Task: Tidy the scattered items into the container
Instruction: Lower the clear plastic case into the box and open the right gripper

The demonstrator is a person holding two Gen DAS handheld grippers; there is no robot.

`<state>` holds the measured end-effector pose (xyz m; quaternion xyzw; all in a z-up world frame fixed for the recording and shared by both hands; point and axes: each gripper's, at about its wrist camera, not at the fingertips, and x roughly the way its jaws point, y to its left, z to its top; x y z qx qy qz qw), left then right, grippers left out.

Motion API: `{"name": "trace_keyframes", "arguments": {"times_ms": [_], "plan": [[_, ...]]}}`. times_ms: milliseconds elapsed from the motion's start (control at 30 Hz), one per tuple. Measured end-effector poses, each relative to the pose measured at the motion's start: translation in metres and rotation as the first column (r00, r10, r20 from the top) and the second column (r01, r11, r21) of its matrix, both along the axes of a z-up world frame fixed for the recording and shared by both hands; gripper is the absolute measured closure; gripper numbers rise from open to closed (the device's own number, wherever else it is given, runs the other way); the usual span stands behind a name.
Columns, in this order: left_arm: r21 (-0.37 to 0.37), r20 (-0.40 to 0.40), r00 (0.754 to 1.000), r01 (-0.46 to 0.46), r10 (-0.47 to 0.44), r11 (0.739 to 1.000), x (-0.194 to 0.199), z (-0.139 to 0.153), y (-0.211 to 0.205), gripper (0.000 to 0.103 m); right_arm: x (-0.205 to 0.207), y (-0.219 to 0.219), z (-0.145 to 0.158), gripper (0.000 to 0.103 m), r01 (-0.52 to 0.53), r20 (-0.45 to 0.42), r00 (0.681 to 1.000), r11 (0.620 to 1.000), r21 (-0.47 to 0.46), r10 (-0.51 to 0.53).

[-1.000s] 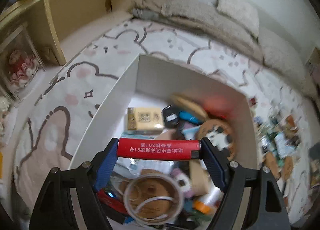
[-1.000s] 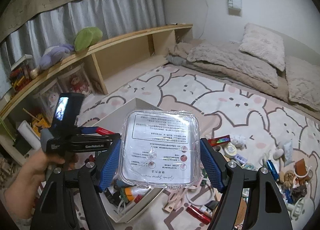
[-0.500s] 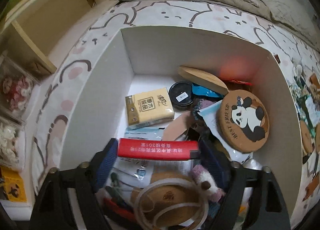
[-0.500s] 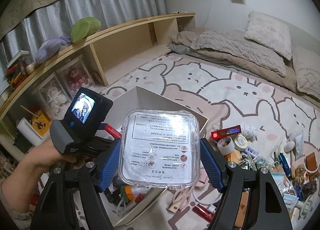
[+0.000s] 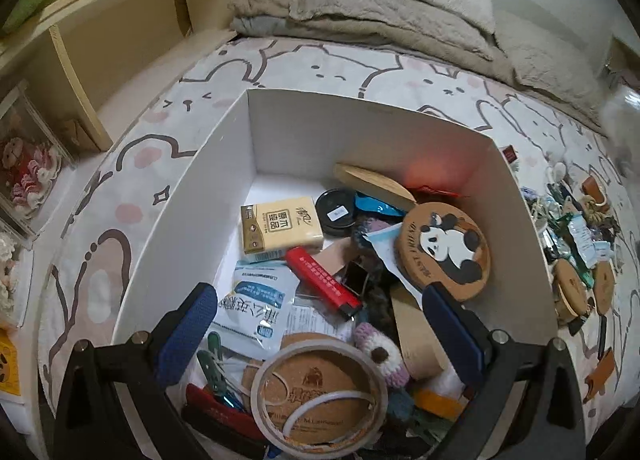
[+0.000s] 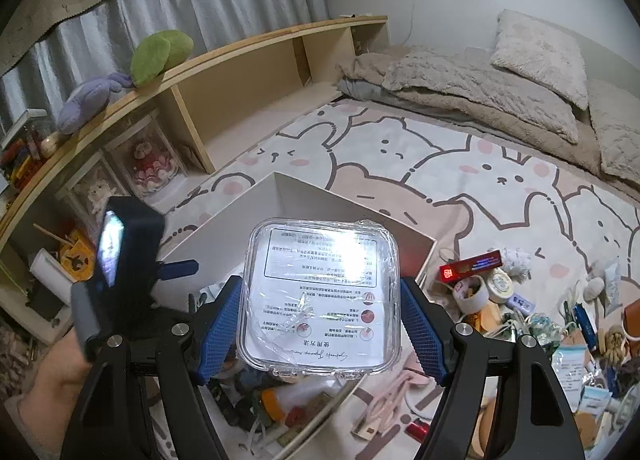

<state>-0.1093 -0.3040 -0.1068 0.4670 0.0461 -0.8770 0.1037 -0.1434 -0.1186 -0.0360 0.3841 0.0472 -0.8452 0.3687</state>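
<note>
Right claw (image 6: 320, 334) pinches a clear plastic case (image 6: 322, 300) by its side edges: rigid, light, likely slippery. Left claw (image 5: 320, 334) spread empty above the white box (image 5: 200, 196).

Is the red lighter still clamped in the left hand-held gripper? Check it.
No: the red lighter lies loose in the white box, and the left hand-held gripper stands open.

Bunny-print rug (image 6: 460, 164), wooden shelf (image 6: 248, 72)

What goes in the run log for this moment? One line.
left tongs: open, empty | red lighter: in white box | right tongs: gripping clear case
</note>
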Motion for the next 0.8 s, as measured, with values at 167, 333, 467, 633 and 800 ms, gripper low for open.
{"name": "trace_keyframes", "arguments": {"times_ms": [167, 333, 467, 633, 800], "plan": [[0.032, -0.034, 0.999, 0.015, -0.014, 0.999, 0.017, 0.006, -0.007, 0.000, -0.007, -0.021, -0.008, 0.026, -0.002, 0.031, 1.000, 1.000, 0.014, 0.002], [-0.022, -0.099, 0.995, 0.014, -0.016, 1.000, 0.035, 0.027, -0.016, 0.000, -0.019, -0.047, -0.020, 0.026, 0.009, 0.082, 0.997, 1.000, 0.021, -0.011], [-0.032, -0.148, 0.988, 0.035, -0.040, 0.999, 0.049, 0.037, -0.023, 0.000, -0.028, -0.075, -0.030, 0.026, 0.011, 0.092, 0.996, 0.998, 0.068, -0.017], [-0.004, -0.194, 0.981, 0.030, -0.030, 1.000, 0.065, 0.043, -0.039, 0.000, -0.036, -0.112, -0.044, 0.026, -0.002, 0.107, 0.994, 0.992, 0.127, -0.012], [0.057, -0.242, 0.970, 0.010, 0.005, 0.998, 0.078, 0.049, -0.058, 0.000, -0.050, -0.140, -0.062, 0.026, 0.005, 0.171, 0.985, 0.989, 0.149, -0.031]]}}
